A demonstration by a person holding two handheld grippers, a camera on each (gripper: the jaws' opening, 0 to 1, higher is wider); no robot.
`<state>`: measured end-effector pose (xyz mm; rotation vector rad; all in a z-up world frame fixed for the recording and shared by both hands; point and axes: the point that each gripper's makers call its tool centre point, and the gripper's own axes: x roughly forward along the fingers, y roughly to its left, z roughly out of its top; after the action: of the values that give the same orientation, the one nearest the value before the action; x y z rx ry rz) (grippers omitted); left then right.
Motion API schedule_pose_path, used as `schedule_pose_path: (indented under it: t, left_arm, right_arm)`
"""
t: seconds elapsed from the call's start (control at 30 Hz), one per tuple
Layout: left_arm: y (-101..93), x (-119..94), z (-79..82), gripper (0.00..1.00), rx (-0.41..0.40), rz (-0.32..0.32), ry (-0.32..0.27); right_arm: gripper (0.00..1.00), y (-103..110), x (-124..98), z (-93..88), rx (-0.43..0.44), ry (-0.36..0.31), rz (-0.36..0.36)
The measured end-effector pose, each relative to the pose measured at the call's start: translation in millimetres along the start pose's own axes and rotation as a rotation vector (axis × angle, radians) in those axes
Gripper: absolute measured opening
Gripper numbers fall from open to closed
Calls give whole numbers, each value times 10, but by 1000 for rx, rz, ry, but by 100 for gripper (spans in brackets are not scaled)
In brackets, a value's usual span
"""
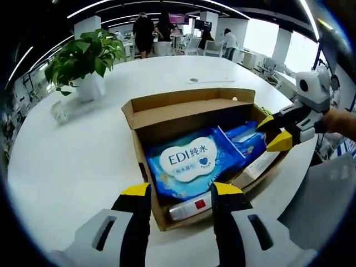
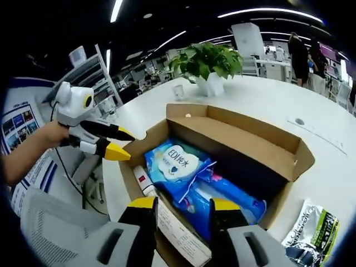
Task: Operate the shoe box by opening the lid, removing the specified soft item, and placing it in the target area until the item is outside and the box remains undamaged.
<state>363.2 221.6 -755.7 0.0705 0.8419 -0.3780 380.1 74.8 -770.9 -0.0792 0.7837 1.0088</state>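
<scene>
White table (image 1: 83,150), open shoe box (image 1: 189,108), wipes pack (image 1: 189,161)

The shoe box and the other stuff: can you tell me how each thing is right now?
Shoe box: lid open, flaps up.
Blue wipes pack: inside the box, lying flat.
White tube: inside the box, on its side.
Left gripper: fingers open, over the box edge.
Right gripper: fingers open, empty.
Potted plant: upright on the table.

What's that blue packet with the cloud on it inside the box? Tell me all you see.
The blue packet looks like a soft, glossy plastic pack of wipes, with a white cloud label reading EDI and a small heart. It lies flat in the open cardboard box, on top of other blue packs, beside a white tube. No fingers touch it.
</scene>
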Motion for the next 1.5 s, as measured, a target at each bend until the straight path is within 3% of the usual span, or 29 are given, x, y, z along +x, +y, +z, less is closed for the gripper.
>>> schedule_pose_path:
  t: [0.6, 1.0, 1.5]
  left_arm:
    - [-16, -44, -39, 43, -12, 2, -3]
    - [-19, -71, -48, 42, -18, 5, -10]
    - [-8, -71, -37, 40, -22, 8, -16]
  right_arm:
    - [28, 17, 445, 76, 55, 41, 40]
    - [23, 4, 499, 43, 94, 56, 27]
    - [9, -8, 579, 2, 145, 71, 26]
